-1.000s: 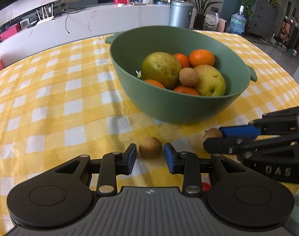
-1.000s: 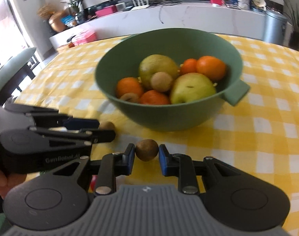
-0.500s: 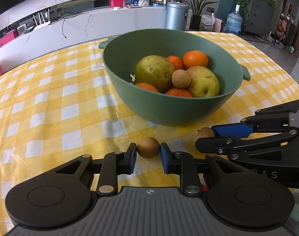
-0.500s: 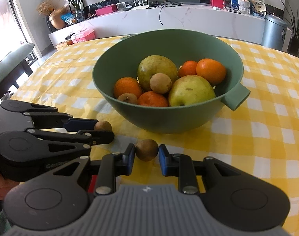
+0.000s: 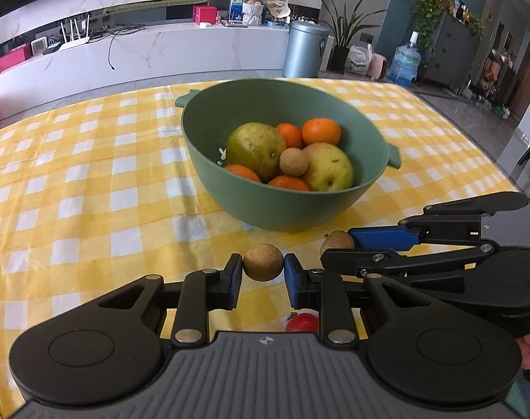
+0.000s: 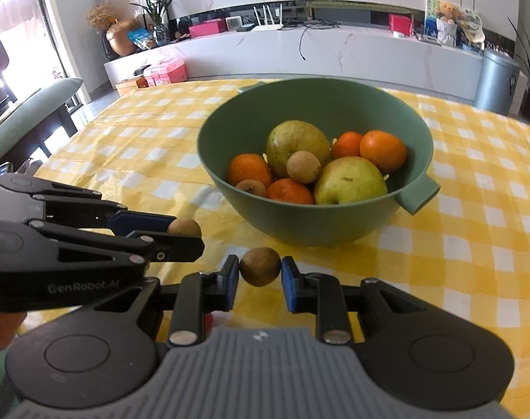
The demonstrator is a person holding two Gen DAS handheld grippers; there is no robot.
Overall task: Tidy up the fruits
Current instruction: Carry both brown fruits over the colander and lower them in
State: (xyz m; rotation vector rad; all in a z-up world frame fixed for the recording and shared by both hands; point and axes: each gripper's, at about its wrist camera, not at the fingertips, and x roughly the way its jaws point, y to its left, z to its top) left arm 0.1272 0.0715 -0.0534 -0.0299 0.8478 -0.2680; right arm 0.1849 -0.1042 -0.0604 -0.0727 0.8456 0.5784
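Grippers, left gripper [image 5: 263,272] and right gripper [image 6: 260,274], each clamp a small brown fruit [image 5: 263,266]; next, carry both over the green bowl [image 5: 369,132] and release.

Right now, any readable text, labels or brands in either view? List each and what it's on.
"GenRobot.AI": on the side of the left claw's black body, seen in the right wrist view.
Right claw's body in the left wrist view: no lettering visible.
Pink boxes and framed picture in the background: print too small to read.

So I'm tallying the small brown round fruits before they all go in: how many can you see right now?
4: one held in the left gripper, one in the right gripper, two in the green bowl, one on top, one at the near side. More may be buried.
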